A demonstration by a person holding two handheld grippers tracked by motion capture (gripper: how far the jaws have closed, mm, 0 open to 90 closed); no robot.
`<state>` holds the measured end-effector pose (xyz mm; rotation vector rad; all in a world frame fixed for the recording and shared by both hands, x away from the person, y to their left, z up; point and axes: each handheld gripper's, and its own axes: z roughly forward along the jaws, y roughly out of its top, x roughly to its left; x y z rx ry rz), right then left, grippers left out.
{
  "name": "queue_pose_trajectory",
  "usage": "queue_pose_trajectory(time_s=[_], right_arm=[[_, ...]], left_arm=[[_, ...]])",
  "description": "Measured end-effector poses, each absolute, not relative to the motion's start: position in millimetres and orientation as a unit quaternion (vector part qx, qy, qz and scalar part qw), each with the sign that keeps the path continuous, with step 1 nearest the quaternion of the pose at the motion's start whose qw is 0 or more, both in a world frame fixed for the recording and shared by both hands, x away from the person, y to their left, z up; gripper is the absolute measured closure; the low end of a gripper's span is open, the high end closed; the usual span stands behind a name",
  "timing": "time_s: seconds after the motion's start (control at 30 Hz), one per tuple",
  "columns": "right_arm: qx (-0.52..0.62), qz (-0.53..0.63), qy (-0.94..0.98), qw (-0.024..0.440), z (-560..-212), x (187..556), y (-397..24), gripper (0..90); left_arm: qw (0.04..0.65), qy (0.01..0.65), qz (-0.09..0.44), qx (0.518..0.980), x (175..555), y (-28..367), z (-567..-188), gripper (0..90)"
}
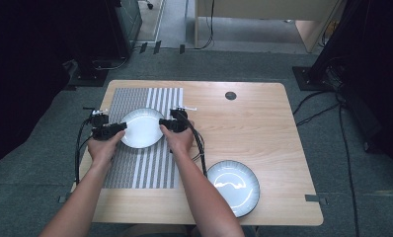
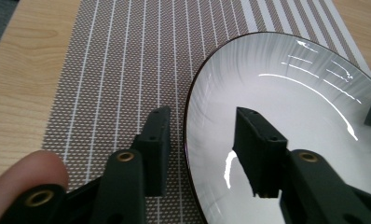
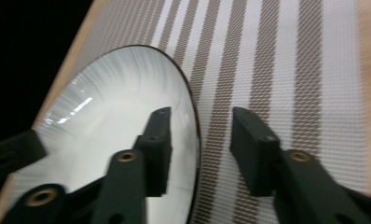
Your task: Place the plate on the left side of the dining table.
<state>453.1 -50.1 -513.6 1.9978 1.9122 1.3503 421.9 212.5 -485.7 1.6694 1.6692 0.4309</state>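
- Plate (image 1: 142, 128) sits on the striped mat (image 1: 135, 168), between both hand-held grippers.
- Left hand-held gripper (image 2: 202, 135) straddles its left rim, jaws parted, not pinching.
- Right hand-held gripper (image 3: 200, 133) straddles the opposite rim, likewise loose.

Grey carpet floor (image 1: 263, 64), light wooden table (image 1: 263, 128), pale wood desk (image 1: 263, 10) behind, black cables (image 1: 347, 148) trailing right.

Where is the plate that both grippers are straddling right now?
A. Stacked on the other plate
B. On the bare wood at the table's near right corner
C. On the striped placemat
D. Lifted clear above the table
C: the plate lies on the striped placemat, its rim between the open jaws of the left gripper and right gripper.
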Motion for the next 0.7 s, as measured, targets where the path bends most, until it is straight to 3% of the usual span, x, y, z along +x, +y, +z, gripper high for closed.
queue_pose_trajectory(time_s=[0.2, 0.33, 0.57, 0.7], right_arm=[[0.640, 0.424, 0.637, 0.073, -502, 451, -56, 35.5], [0.632, 0.414, 0.647, 0.100, -492, 447, -62, 33.1], [0.603, 0.429, 0.665, 0.098, -468, 435, -78, 27.4], [0.594, 0.432, 0.670, 0.108, -457, 428, -86, 23.9]], left_arm=[[0.371, 0.645, 0.163, 0.648, 413, 218, -478, 40.5], [0.376, 0.638, 0.179, 0.648, 403, 222, -470, 33.3], [0.379, 0.638, 0.194, 0.642, 392, 229, -461, 18.0], [0.375, 0.636, 0.204, 0.643, 385, 230, -458, 13.6]])
